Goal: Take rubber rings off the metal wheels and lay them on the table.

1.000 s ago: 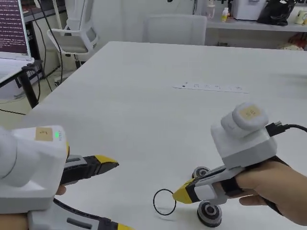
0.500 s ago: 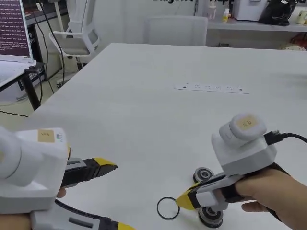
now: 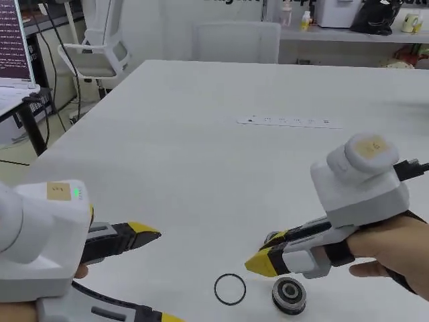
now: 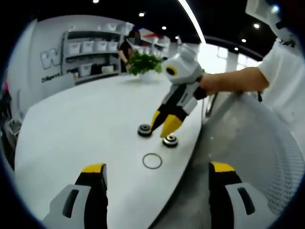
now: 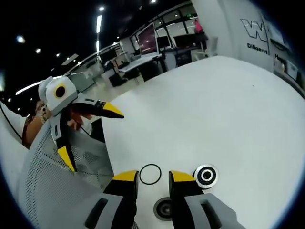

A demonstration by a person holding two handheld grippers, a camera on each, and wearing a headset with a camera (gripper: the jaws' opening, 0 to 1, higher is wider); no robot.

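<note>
A thin black rubber ring [image 3: 216, 289] lies flat on the white table [image 3: 201, 154], near its front edge. Beside it stands a small metal wheel [image 3: 289, 295]; a second wheel [image 3: 271, 237] peeks out behind my right gripper [image 3: 258, 263]. That gripper hovers just above and right of the ring, jaws a little apart and holding nothing. In the right gripper view the ring [image 5: 150, 164] lies just beyond the right gripper [image 5: 153, 176], with one wheel [image 5: 206, 175] to the right and another wheel [image 5: 164, 208] under the jaws. My left gripper [image 4: 157, 169] stands wide open and empty, short of the ring [image 4: 152, 155].
A white power strip [image 3: 288, 122] lies mid-table. White chairs [image 3: 234, 41] stand at the far end, a desk with a monitor [image 3: 13, 40] to the left. A person's hand [image 3: 389, 251] holds the right gripper. The table's front edge [image 4: 190, 143] runs close to the wheels.
My right gripper has risen and drawn back to the right, away from the ring. The ring stays flat on the table, and the near wheel is now uncovered. The left gripper has barely moved.
</note>
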